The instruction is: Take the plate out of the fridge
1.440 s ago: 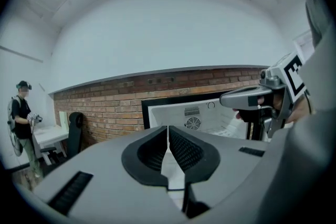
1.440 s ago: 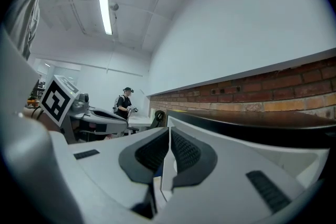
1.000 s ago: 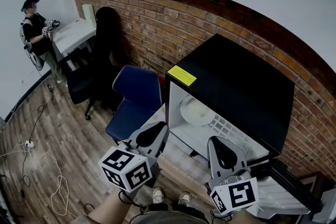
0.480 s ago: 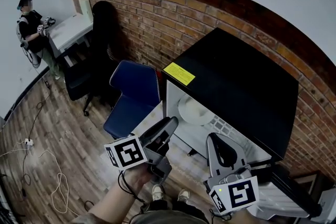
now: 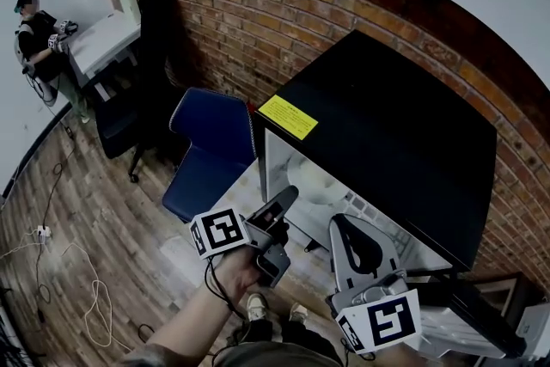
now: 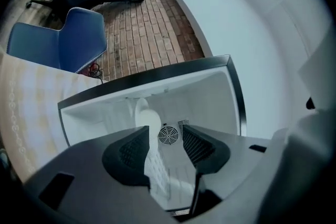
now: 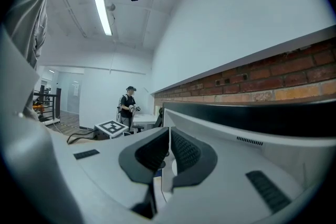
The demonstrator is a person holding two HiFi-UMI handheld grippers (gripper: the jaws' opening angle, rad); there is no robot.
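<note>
A black mini fridge (image 5: 387, 133) stands with its front open. On its wire shelf lies a white plate (image 5: 320, 185). My left gripper (image 5: 288, 195) is turned on its side just outside the opening and points in. Its jaws are opening, with nothing between them. In the left gripper view the plate (image 6: 147, 119) shows beyond the left gripper (image 6: 165, 136), next to a round fan grille (image 6: 168, 135). My right gripper (image 5: 344, 223) hangs lower right of the opening. The right gripper view shows the right gripper (image 7: 169, 152) with its jaws together and empty.
The fridge door (image 5: 460, 318) hangs open at the lower right. A blue chair (image 5: 210, 146) stands just left of the fridge and a black office chair (image 5: 120, 112) behind it. A person (image 5: 34, 34) stands by a desk far left. Cables (image 5: 82, 305) lie on the wood floor.
My left gripper has rolled onto its side and moved up toward the fridge opening, and its jaws have opened. The right gripper has barely moved.
</note>
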